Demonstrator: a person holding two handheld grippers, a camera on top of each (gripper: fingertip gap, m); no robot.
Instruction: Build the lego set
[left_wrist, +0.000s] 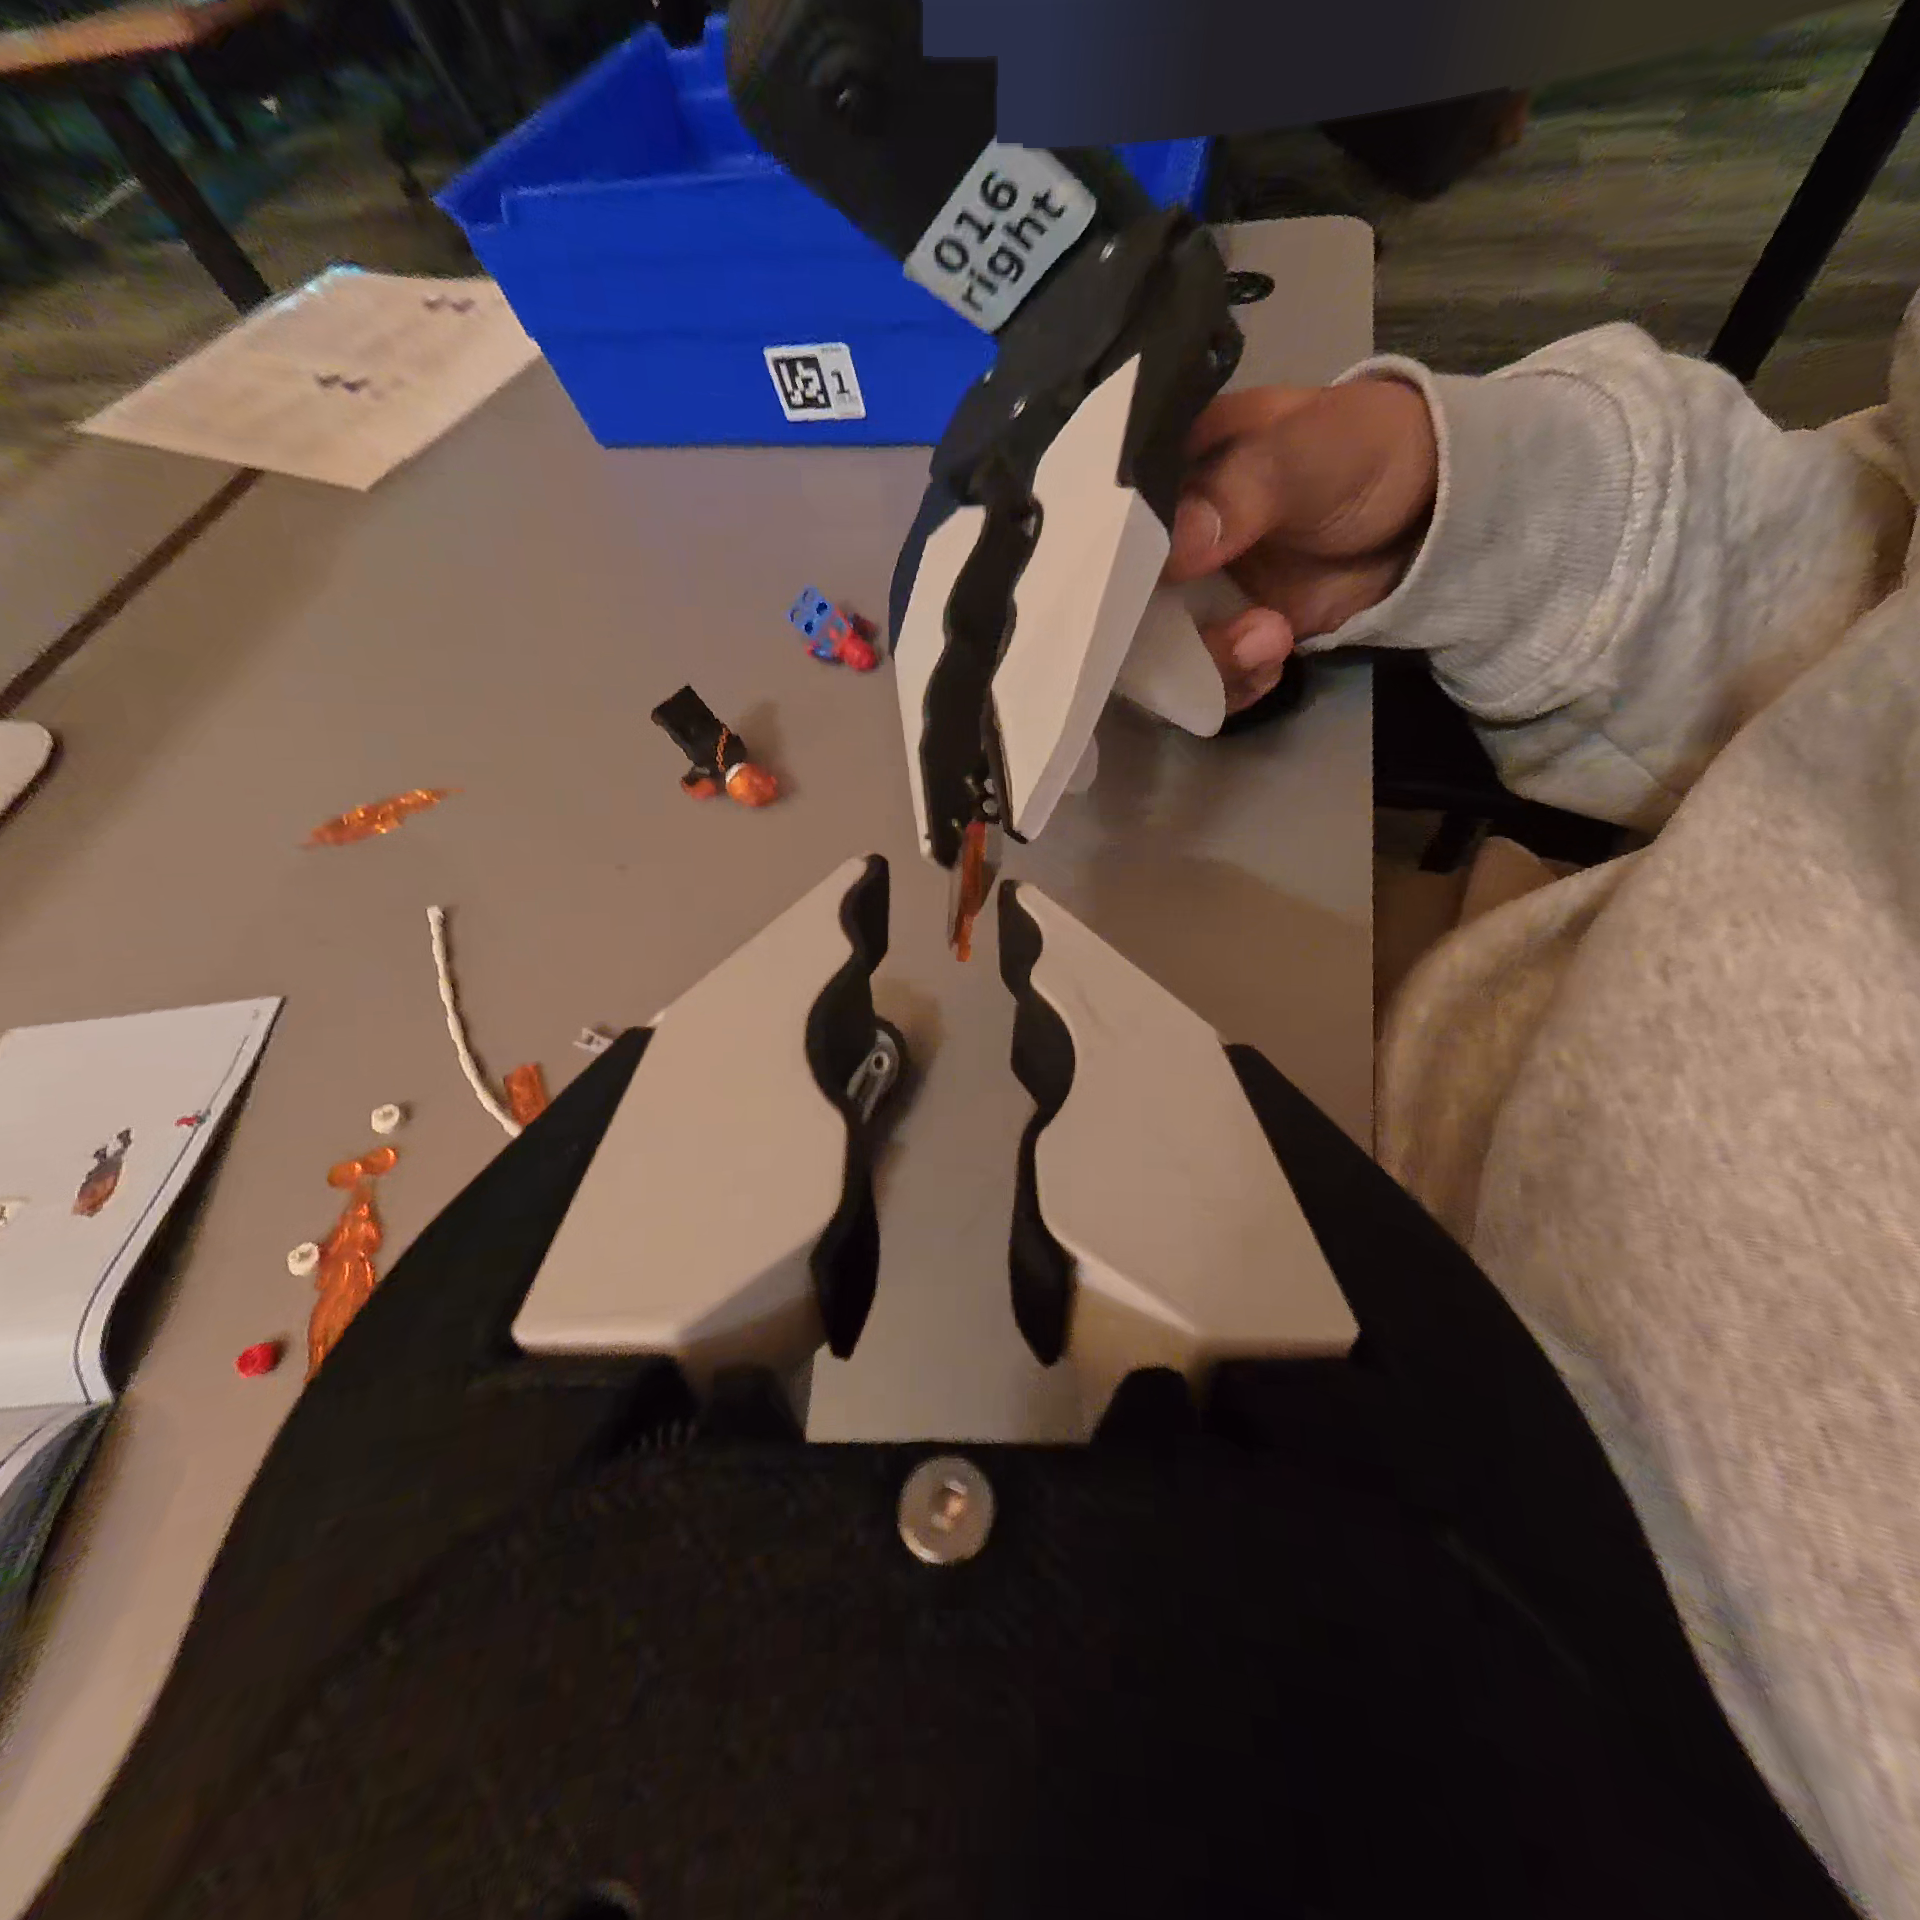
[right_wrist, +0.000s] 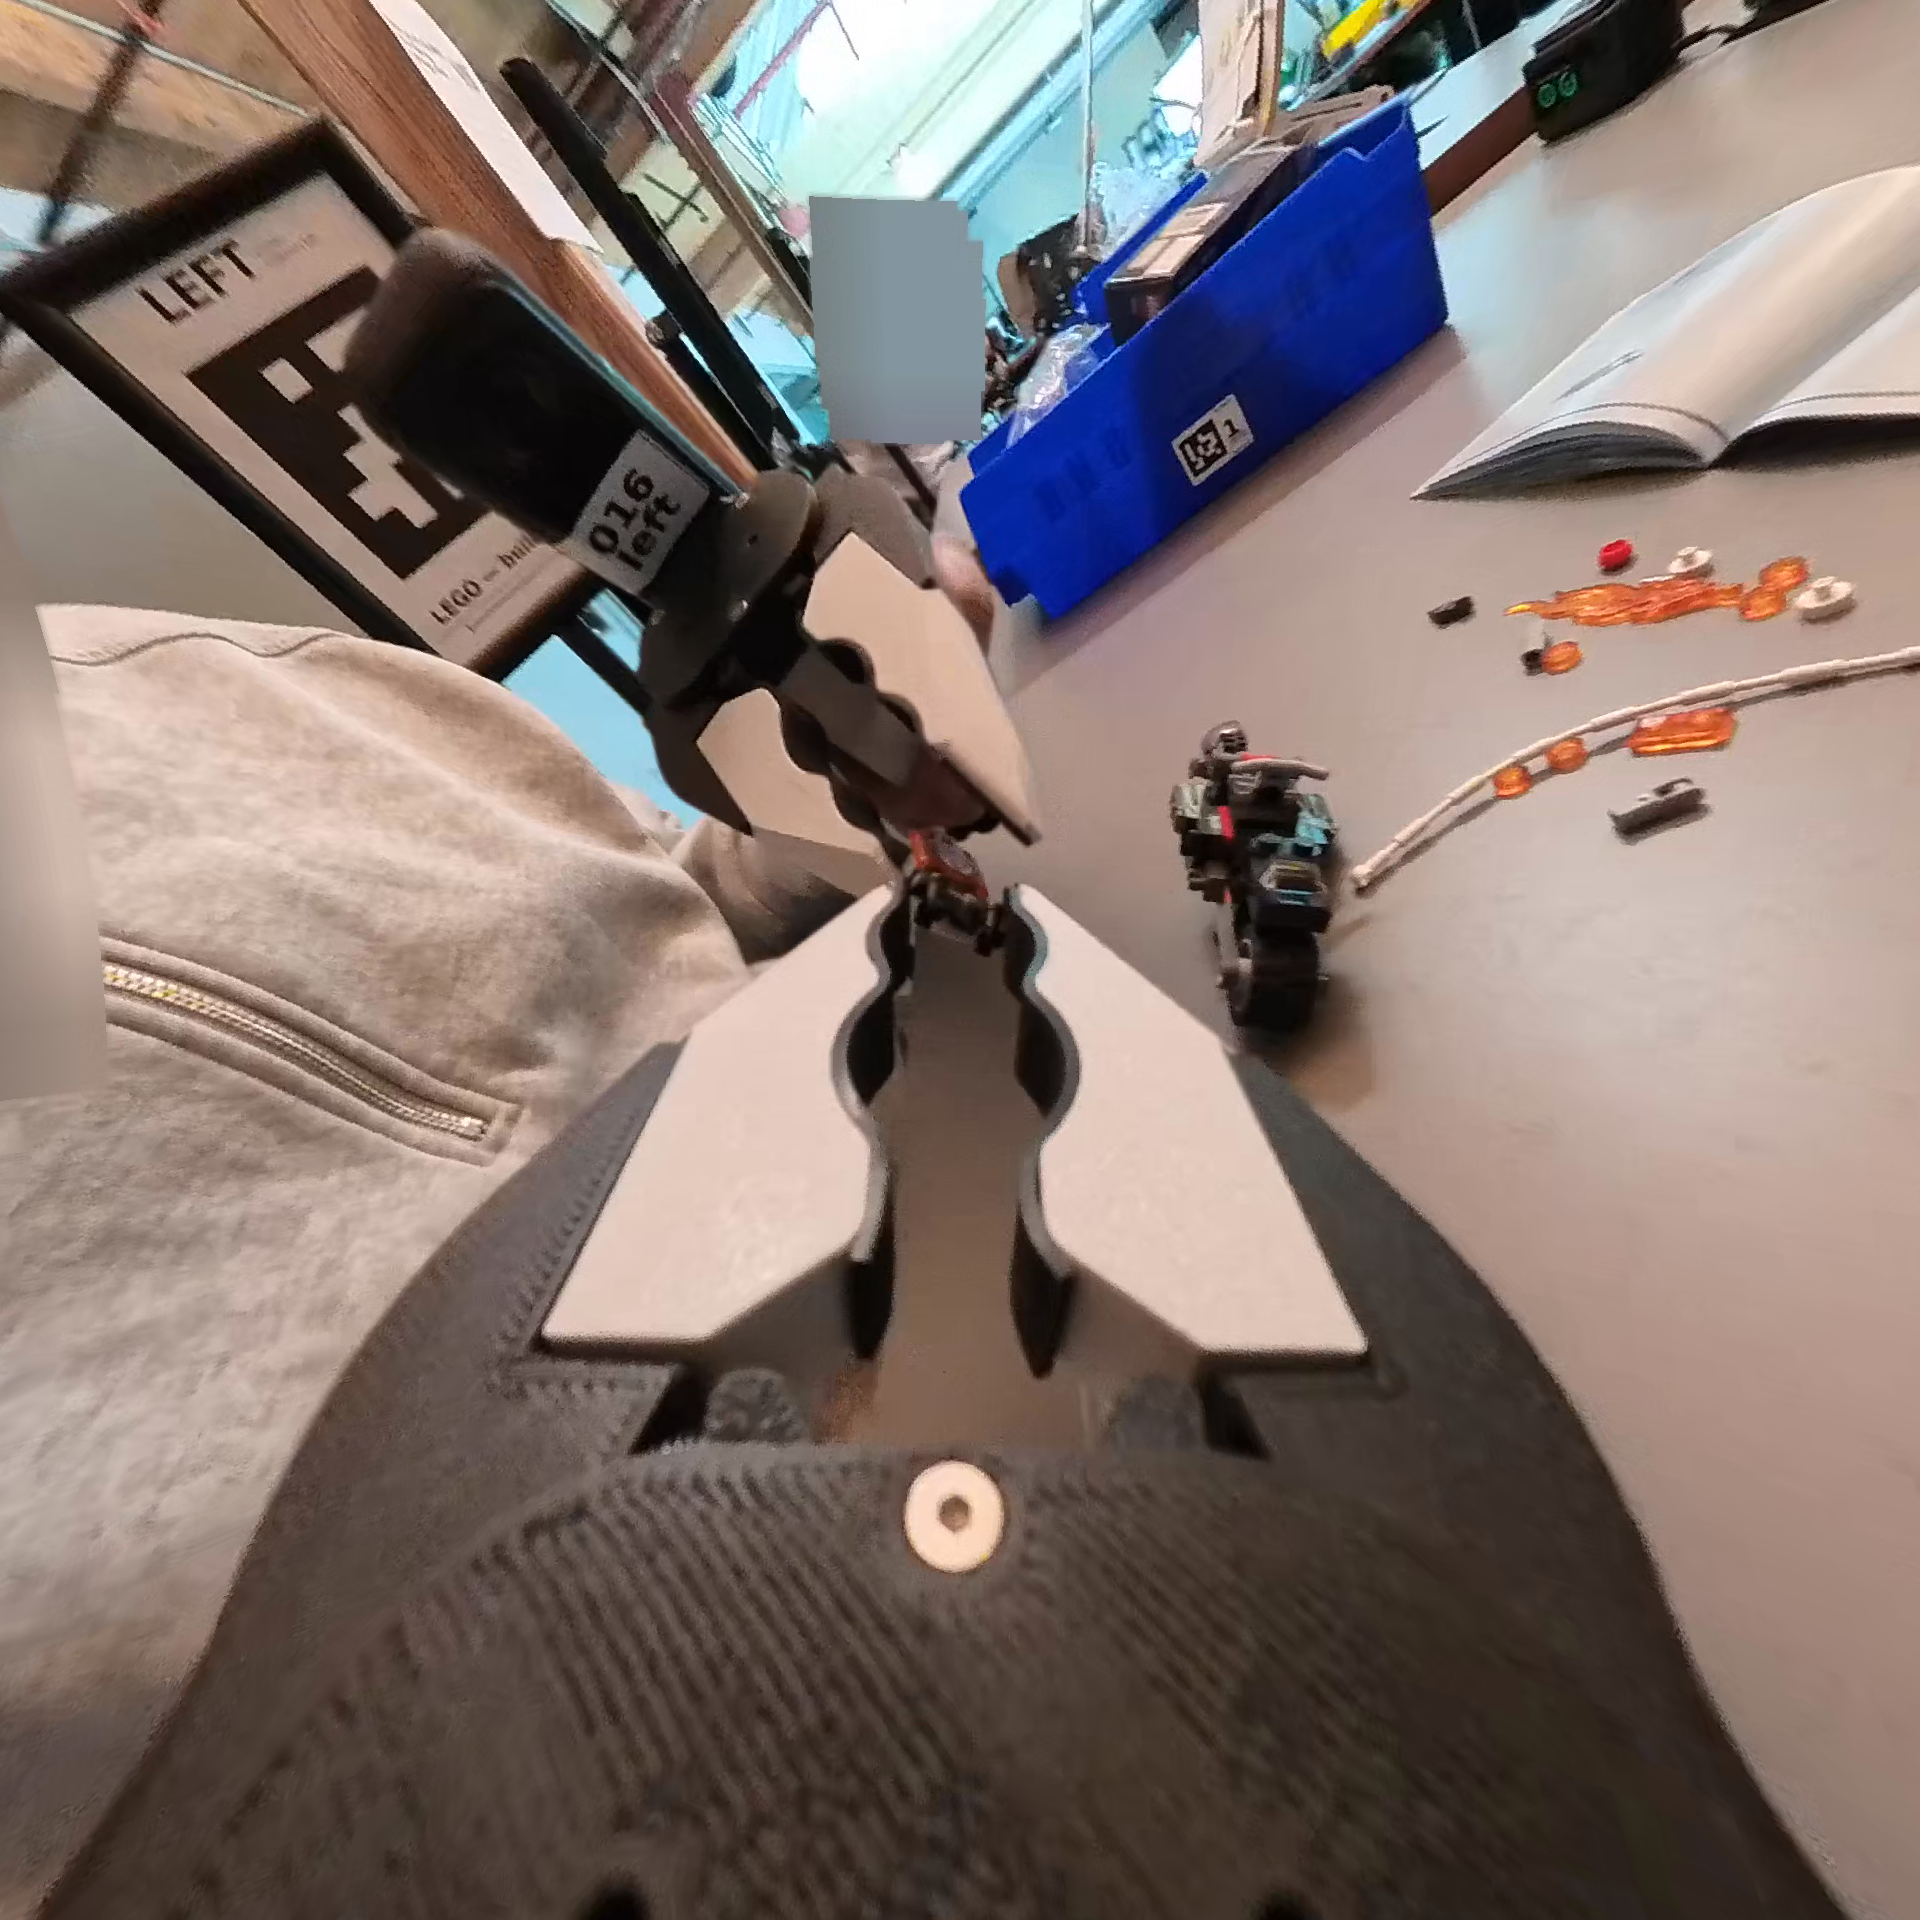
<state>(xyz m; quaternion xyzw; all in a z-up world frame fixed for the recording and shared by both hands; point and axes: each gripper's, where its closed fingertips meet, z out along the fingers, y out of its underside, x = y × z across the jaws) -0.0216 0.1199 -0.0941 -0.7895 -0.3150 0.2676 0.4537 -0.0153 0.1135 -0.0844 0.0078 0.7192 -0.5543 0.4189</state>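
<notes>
The worktop (right_wrist: 1558, 1143) carries a blue bin (right_wrist: 1226, 416) at the back and an open booklet (right_wrist: 1704, 343) beside it. Near the middle stands the built motorbike (right_wrist: 1257, 883) with a dark rider on it; that looks like the largest finished part of the set.

In the left wrist view two small figures lie on the worktop: a black and orange one (left_wrist: 722, 758) and, farther back, a red and blue one (left_wrist: 836, 634). Both seem assembled.

Still loose are a white cord (right_wrist: 1621, 727) with orange studs along it, a long flame piece (right_wrist: 1631, 601), another flame piece (left_wrist: 379, 816), and small white (left_wrist: 387, 1117), red (left_wrist: 260, 1358) and black (right_wrist: 1657, 805) bits. Judging by these, the flame trim and chain remain to be fitted.

The right tool (left_wrist: 971, 842) is clamped on a thin orange flame piece (left_wrist: 968, 894), held above the worktop just ahead of the left tool's tips. The left tool (left_wrist: 943, 883) is narrowly parted in its own view; the right wrist view shows a small red and black part (right_wrist: 948, 878) at its tips, but whether it grips that I cannot tell.
</notes>
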